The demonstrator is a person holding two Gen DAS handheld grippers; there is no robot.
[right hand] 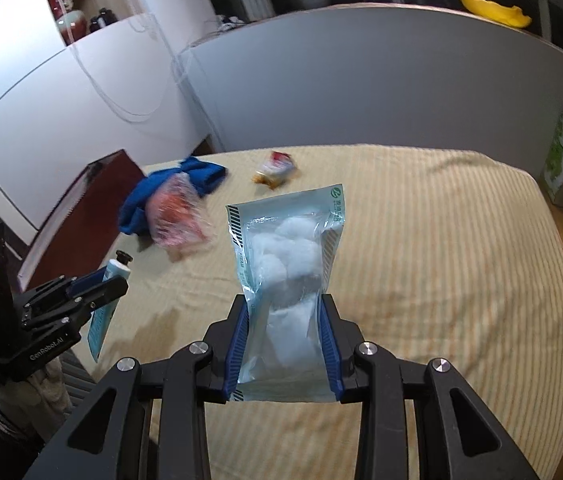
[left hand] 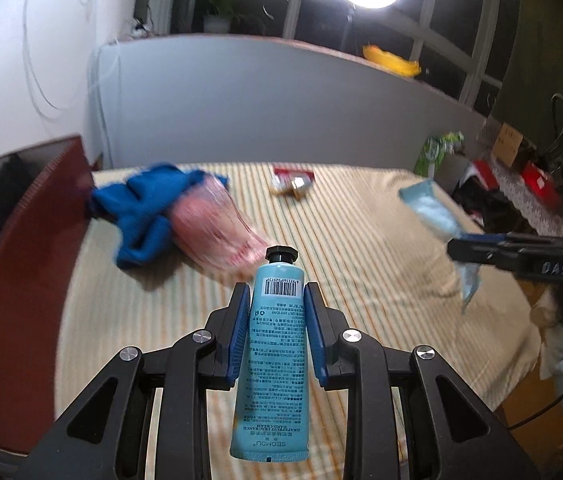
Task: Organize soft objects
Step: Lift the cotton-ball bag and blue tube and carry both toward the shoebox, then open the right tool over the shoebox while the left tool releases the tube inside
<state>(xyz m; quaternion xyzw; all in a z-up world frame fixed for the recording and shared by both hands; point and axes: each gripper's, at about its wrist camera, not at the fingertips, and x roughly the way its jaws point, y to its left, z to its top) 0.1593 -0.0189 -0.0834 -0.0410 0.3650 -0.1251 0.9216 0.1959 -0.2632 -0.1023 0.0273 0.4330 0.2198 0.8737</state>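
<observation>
Left wrist view: the left gripper (left hand: 276,300) has its jaws closed on a blue hand-cream tube (left hand: 271,360), cap pointing away, held at mid-body, apparently so the soft tube stays straight above the striped bed (left hand: 361,248). At centre left of the frame a blue cloth (left hand: 145,212) lies against a pink wrapped packet (left hand: 217,232), beside the red box (left hand: 29,280) at the left edge, probably the collection point. Right wrist view: the right gripper (right hand: 284,312) has its jaws pinching a clear pouch of cotton balls (right hand: 287,276) by its lower half, upright and lifted off the bed. A small snack wrapper (right hand: 275,168) lies in the upper centre, apart from both.
</observation>
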